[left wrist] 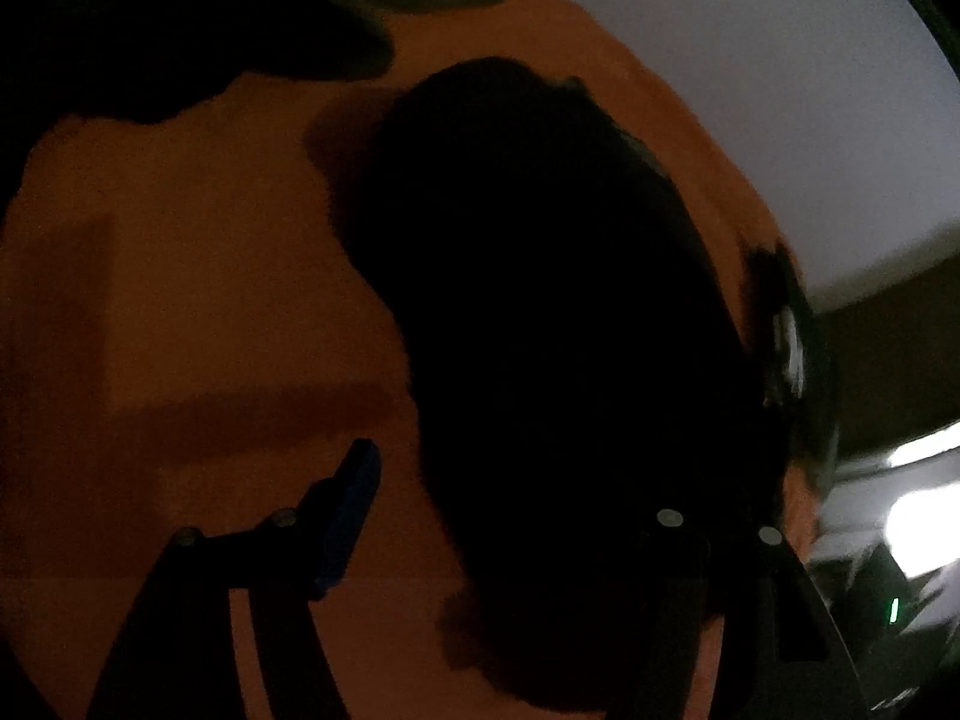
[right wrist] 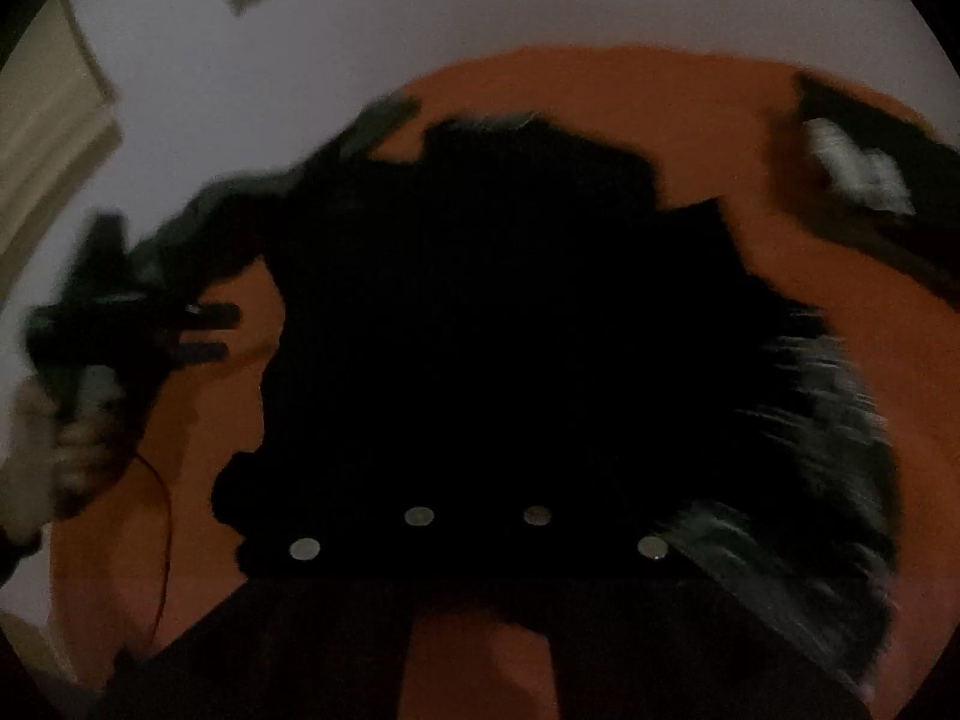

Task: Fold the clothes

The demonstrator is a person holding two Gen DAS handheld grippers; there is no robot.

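Here: one dark garment, bunched on your orange surface. Likely soft and limp; take it by an edge. Left gripper open; right gripper's state can't be told.

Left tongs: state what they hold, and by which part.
Nothing that can be seen. In the right wrist view the left tongs sit beside the dark garment, over the orange surface, with nothing visible between their fingers.
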